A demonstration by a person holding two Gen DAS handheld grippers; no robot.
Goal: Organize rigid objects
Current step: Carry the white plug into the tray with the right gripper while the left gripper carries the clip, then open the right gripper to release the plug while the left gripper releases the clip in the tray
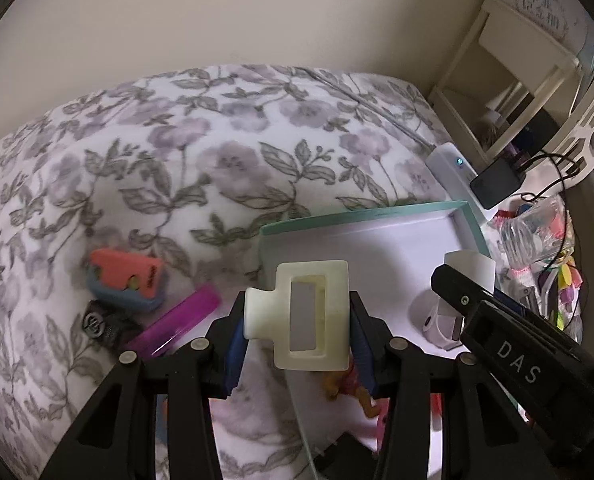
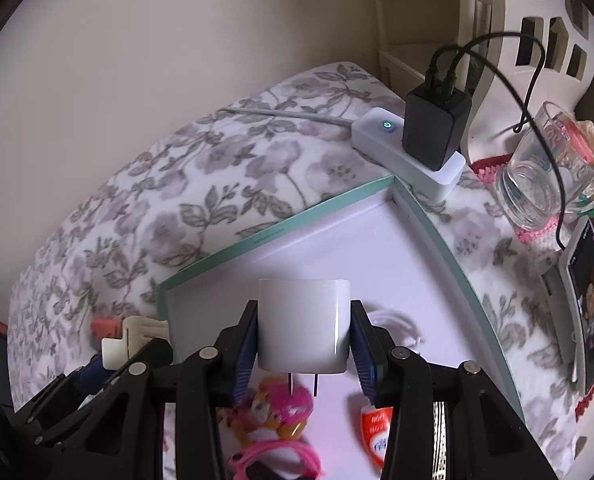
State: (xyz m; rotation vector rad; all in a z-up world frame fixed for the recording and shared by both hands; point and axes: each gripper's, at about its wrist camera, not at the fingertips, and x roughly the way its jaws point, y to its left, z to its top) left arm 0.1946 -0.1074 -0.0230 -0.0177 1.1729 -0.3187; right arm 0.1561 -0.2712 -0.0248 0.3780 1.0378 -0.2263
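My left gripper (image 1: 297, 320) is shut on a cream hair claw clip (image 1: 309, 316), held above the near left edge of a teal-rimmed white tray (image 1: 467, 220). My right gripper (image 2: 303, 328) is shut on a white plug adapter (image 2: 303, 324), prongs down, above the tray (image 2: 281, 232). The right gripper also shows in the left wrist view (image 1: 463, 280), and the clip in the right wrist view (image 2: 133, 338). In the tray lie a pink toy figure (image 2: 273, 412), a small red and white tube (image 2: 377, 428) and a white cable (image 2: 397, 328).
On the floral blanket (image 1: 177, 140) left of the tray lie a coral and blue box (image 1: 127, 280), a magenta lighter (image 1: 181, 322) and a black item (image 1: 105, 326). A white power strip with a black charger (image 2: 433, 128), a glass jar (image 2: 545, 176) and a phone (image 2: 585, 300) sit right of the tray.
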